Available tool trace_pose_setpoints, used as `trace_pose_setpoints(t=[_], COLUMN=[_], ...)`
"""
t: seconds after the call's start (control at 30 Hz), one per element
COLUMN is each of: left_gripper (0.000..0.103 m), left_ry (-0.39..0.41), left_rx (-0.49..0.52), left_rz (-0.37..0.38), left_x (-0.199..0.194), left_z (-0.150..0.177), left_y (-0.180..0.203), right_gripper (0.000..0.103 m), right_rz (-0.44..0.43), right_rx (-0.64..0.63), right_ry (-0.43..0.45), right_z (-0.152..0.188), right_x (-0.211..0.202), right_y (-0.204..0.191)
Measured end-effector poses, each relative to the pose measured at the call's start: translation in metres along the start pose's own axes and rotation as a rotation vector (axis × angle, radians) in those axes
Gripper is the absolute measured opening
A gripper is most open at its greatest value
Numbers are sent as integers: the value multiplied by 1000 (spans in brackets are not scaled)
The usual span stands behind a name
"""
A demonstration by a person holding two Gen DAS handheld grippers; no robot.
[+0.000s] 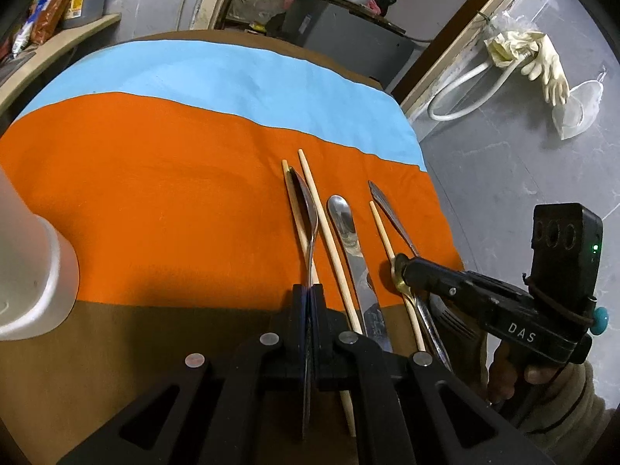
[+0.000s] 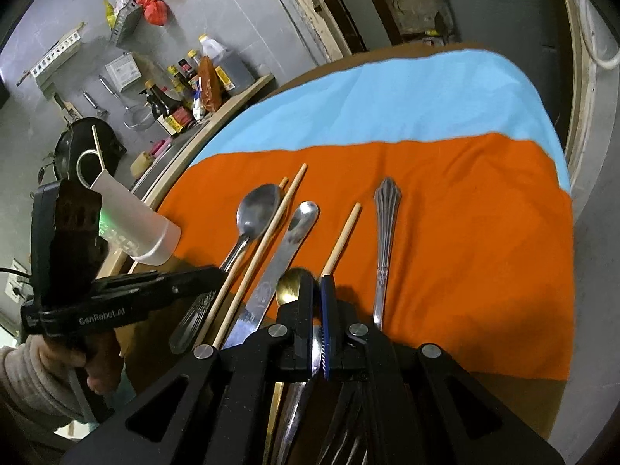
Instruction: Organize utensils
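My left gripper (image 1: pixel 309 295) was clamped on the steel spoon's (image 1: pixel 306 201) handle, right gripper (image 2: pixel 314 290) pinching the gold spoon (image 2: pixel 290 285). Both lay in the utensil row on the orange cloth (image 1: pixel 155 193). Risk: thin handles twisting out, or a lift dragging the touching chopsticks (image 1: pixel 329 240) askew.

On the table (image 2: pixel 515 395) the cloth (image 2: pixel 465 232) carries a row of utensils: left to right a spoon (image 2: pixel 257 209) tucked between two chopsticks (image 2: pixel 267 232), then a knife (image 2: pixel 286 244), a lone chopstick (image 2: pixel 343 236), a fork (image 2: pixel 383 240), with a cup (image 2: pixel 135 224) off left.
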State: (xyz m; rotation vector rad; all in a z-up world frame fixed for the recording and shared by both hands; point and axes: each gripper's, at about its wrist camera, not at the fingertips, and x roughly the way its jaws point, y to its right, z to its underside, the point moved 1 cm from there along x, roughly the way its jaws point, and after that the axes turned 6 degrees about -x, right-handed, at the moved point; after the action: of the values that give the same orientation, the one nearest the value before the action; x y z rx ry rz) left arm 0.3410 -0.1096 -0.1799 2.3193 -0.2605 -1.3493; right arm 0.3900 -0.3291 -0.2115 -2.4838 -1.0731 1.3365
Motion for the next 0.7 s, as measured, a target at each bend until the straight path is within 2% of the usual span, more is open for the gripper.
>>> trace_pose_setpoints(t=[0.03, 0.1, 0.4, 0.47, 0.5, 0.63, 0.7], left_gripper=[6, 7, 10, 10, 10, 7, 7], left_ry=[-4, -17, -52, -58, -84, -86, -79], left_rx=[3, 11, 5, 12, 26, 73, 63], left_rz=[-2, -7, -23, -35, -52, -78, -65], left_x=[0, 1, 11, 13, 18, 18, 16], left_z=[1, -1, -9, -11, -11, -11, -10], left_y=[-1, -1, 2, 4, 6, 12, 12], right_gripper=[17, 26, 26, 22, 12, 9, 4], right_rz=[0, -7, 21, 30, 37, 54, 59], right_rx=[5, 9, -14, -11, -16, -20, -13], right_ry=[-9, -16, -34, -41, -45, -53, -41], right_z=[1, 3, -5, -7, -7, -7, -7], right_x=[1, 2, 11, 14, 15, 13, 9], right_y=[1, -1, -6, -6, -8, -11, -13])
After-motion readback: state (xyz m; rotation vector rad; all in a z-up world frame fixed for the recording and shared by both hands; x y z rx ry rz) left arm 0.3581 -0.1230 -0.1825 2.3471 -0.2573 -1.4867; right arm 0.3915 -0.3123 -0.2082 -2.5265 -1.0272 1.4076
